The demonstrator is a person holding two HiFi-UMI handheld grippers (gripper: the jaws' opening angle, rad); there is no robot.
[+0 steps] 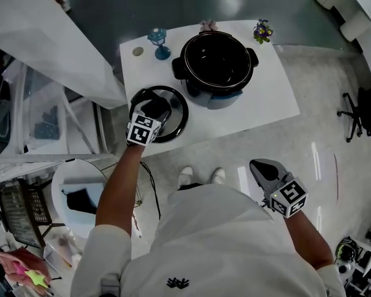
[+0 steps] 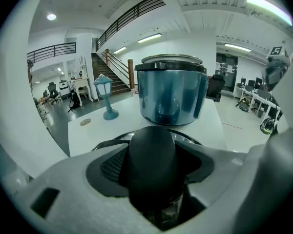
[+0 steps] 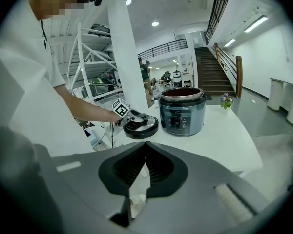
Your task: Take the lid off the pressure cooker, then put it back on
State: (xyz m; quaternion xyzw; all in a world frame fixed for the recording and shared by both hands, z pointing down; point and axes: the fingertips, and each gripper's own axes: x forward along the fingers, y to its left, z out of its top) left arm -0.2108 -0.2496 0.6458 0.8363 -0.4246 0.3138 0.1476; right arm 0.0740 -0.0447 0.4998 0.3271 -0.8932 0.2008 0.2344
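Note:
The pressure cooker [image 1: 217, 64] stands open at the middle of the white table [image 1: 269, 98], its dark inner pot showing. Its round black lid [image 1: 178, 121] lies flat near the table's front-left edge, beside the cooker. My left gripper [image 1: 153, 111] is shut on the lid's black handle [image 2: 151, 160], which fills the space between the pads. Beyond that handle, the left gripper view shows the blue cooker [image 2: 171, 96]. My right gripper [image 1: 263, 169] hangs back off the table by my body, shut with nothing in it. Its view shows the lid [image 3: 142, 126] and cooker [image 3: 181, 111] from afar.
A small blue lantern ornament [image 1: 159, 42] and a flat round disc [image 1: 138, 51] sit at the table's back left. A little flower pot [image 1: 262, 31] stands at the back right corner. White shelving is left of the table and an office chair [image 1: 358, 113] at far right.

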